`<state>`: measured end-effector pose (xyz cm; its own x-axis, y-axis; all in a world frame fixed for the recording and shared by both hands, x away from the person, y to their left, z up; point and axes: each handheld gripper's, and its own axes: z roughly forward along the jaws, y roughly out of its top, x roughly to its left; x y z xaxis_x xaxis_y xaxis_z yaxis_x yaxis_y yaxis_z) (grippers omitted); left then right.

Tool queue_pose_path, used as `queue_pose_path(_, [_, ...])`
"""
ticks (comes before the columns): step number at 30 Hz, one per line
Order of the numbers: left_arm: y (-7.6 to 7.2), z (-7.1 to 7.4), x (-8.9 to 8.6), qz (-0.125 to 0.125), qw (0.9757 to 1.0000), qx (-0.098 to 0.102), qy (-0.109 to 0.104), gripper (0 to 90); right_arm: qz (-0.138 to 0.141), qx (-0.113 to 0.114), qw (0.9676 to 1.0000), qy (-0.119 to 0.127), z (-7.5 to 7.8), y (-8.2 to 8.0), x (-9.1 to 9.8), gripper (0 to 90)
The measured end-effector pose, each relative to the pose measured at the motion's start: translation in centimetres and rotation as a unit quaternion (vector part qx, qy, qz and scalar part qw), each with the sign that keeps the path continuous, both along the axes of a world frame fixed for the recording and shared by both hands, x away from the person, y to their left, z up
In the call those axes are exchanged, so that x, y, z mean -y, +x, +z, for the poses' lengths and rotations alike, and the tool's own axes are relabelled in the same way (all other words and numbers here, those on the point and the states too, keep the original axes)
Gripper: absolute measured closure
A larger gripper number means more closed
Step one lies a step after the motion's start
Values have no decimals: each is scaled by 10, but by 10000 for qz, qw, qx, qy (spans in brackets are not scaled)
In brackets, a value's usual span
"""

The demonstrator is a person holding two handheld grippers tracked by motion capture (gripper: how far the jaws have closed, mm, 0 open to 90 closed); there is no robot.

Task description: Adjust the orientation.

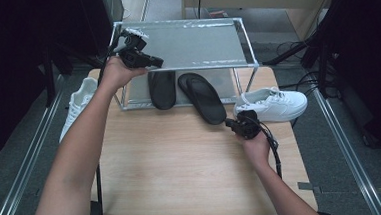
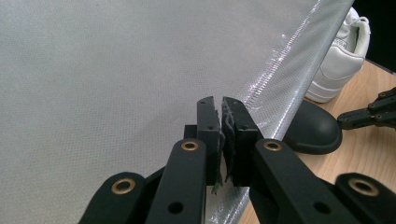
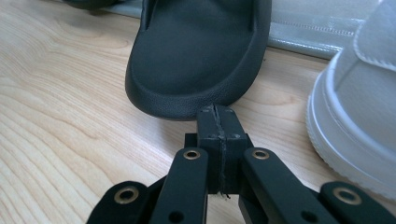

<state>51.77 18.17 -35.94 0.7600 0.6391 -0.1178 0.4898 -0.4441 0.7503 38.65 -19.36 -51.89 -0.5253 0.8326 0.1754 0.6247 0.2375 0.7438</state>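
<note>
Wood table [image 1: 181, 158] w/ a grey shoe rack [image 1: 194, 42] at the back. Right gripper [image 3: 218, 122] is clenched, nothing in it, tips just beside the heel of a black slipper [image 3: 198, 56]. White shoe [image 3: 359, 116] sits near. Left gripper [image 2: 220, 116] is clenched too, over the rack's top.

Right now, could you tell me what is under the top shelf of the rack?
Under the top shelf, two black slippers: one mostly beneath, the other sticking out. Their toe ends are hidden by the shelf.
</note>
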Motion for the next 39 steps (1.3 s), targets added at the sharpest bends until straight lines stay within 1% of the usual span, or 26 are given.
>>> queue_pose_path(2, [0, 0, 0, -2, 10000, 2, 9, 866, 0, -17, 10000, -5, 0, 2, -3, 900])
queue_pose_path(6, [0, 0, 0, 2, 10000, -3, 0, 866, 18, 33, 10000, -34, 1, 5, -9, 900])
queue_pose_path(10, [0, 0, 0, 0, 10000, -1, -1, 866, 30, 3, 10000, 16, 1, 9, -15, 900])
queue_pose_path(12, [0, 0, 0, -3, 10000, 2, 3, 866, 55, 7, 10000, -16, 1, 11, -19, 900])
queue_pose_path(15, [0, 0, 0, -2, 10000, 2, 1, 866, 94, 43, 9999, 15, 1, 15, -24, 900])
queue_pose_path(17, [0, 0, 0, 2, 10000, -2, -5, 866, 66, 11, 9999, 116, 0, 19, -26, 900])
queue_pose_path(21, [1, 0, 0, -4, 10000, -10, -3, 865, 111, 7, 9999, 131, -1, 25, -33, 900])
queue_pose_path(26, [1, 0, 0, -1, 10000, -7, -4, 865, 201, 42, 9998, 58, -1, 30, -46, 900])
queue_pose_path(32, [1, 0, 0, -8, 10000, -6, 2, 865, 268, 53, 9996, 83, -2, 38, -61, 900])
queue_pose_path(37, [1, 0, -1, -10, 10000, -7, -2, 865, 310, 64, 9995, -28, -1, 46, -76, 900])
queue_pose_path(39, [1, 0, -1, -2, 10000, -3, -10, 865, 310, 60, 9995, -15, -1, 49, -79, 900])
